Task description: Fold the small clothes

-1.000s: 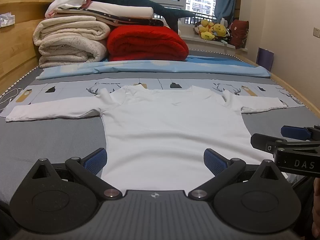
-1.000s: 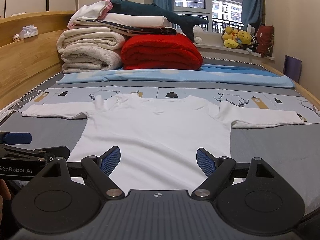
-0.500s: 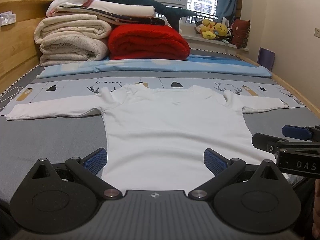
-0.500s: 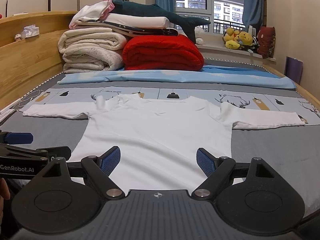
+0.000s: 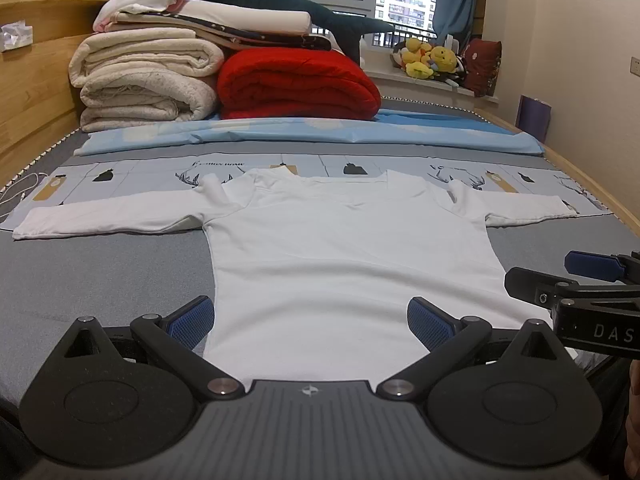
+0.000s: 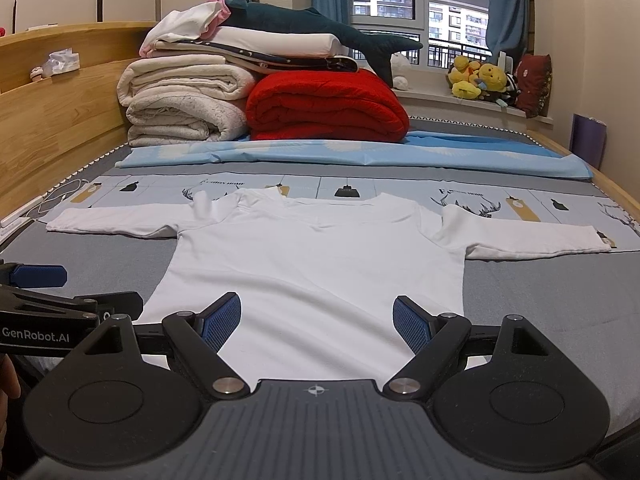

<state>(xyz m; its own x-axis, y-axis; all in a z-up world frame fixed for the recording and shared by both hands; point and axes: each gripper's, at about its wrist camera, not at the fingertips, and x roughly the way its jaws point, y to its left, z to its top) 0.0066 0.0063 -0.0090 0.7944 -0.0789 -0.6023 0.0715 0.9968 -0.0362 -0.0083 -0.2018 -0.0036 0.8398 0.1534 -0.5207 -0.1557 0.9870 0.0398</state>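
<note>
Small white long-sleeved cotton shirt (image 5: pixel 348 248) lies flat on the bed (image 5: pixel 80 280), front up, roughly midway between the side edges. Both sleeves are stretched out sideways, collar toward the far end, hem at the near edge. The bed cover is grey, with a printed pale-blue band under the collar and sleeves.

Left gripper (image 5: pixel 310 320), black with blue-padded fingers, hovers at the near edge over the hem. Fingers spread wide, nothing between them, the left pad (image 5: pixel 191 320) just off the shirt's side seam. Right gripper (image 6: pixel 317 322), same build, sits beside it over the hem's right half, fingers likewise wide apart and empty. Each gripper shows at the edge of the other's view.

At the far end of the bed: a light-blue folded sheet (image 5: pixel 312 132) laid across, behind it a stack of cream rolled blankets (image 5: pixel 148 80) toward the wooden left side board, a red folded quilt (image 5: pixel 296 80) just beside them, and a dark teal plush shark (image 6: pixel 320 28) lying on top.
</note>
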